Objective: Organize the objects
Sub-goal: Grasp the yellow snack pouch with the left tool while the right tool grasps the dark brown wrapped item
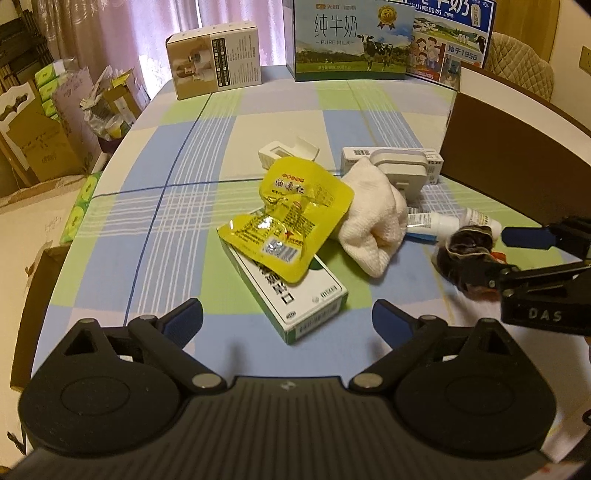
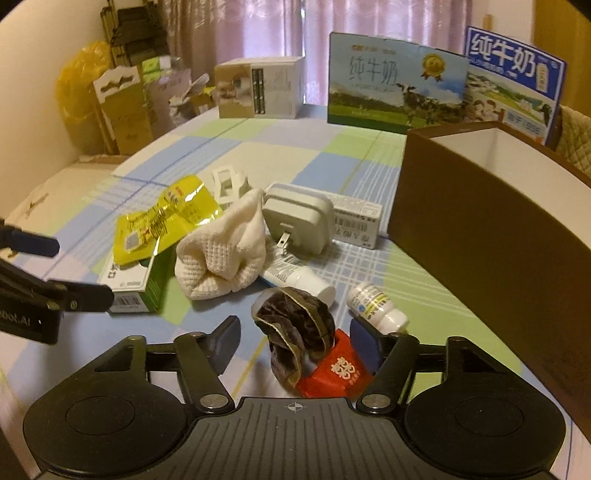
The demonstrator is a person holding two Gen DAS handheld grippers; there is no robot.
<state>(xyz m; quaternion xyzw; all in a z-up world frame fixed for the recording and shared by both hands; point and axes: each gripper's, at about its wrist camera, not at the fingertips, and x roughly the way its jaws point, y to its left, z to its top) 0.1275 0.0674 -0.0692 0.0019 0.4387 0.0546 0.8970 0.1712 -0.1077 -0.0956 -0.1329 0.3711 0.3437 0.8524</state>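
Scrunchie (image 2: 295, 325) sits on the desk (image 2: 332, 147) between the wide-open fingers of the right hand-held gripper (image 2: 295, 332) (nothing held yet). Next it should squeeze, then lift toward the brown box (image 2: 480, 229) at 2 o'clock. Left hand-held gripper (image 1: 288, 317) waits open and empty.

The room is a bit dim and looks yellowish. Soft light comes through the pink curtains (image 1: 147, 29) at the back. The yellow packet (image 1: 295, 206) shines with glare. Small soft shadows sit under things on the table (image 1: 147, 240). The edges bend round and go dark. Small print looks blurry, maybe from low light.
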